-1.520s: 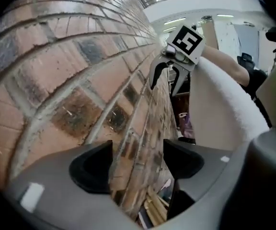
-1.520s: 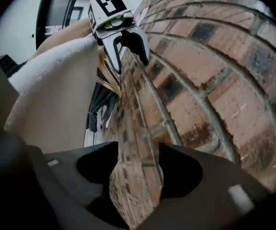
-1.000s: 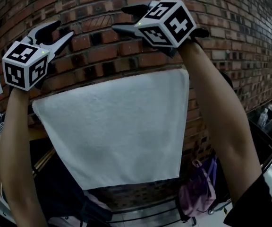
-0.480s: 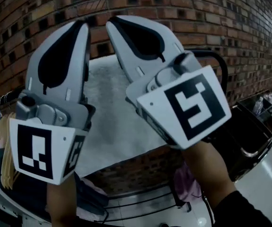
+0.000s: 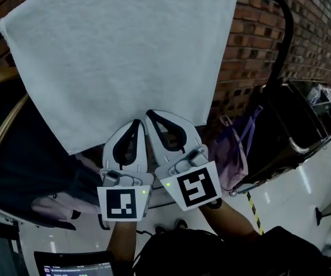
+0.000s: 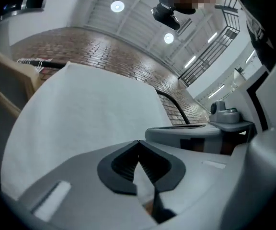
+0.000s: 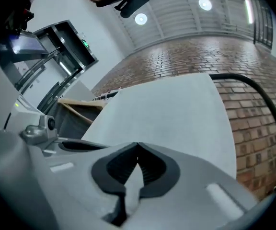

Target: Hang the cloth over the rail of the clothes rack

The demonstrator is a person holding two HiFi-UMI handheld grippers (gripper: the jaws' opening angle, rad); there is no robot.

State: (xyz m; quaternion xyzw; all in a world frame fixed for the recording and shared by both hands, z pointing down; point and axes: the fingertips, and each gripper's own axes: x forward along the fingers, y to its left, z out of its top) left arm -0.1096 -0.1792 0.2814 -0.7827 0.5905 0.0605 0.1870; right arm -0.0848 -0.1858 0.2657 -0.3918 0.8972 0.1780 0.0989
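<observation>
Head view dim; ceiling lights (image 6: pixel 117 6) glare in gripper views; fisheye bending, dark corners, near jaws blurred

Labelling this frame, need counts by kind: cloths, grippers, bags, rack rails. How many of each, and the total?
White cloth: 1
Grippers, left and right, fingers closed on nothing: 2
Purple bag: 1
Black rack rail: 1
Total: 5
</observation>
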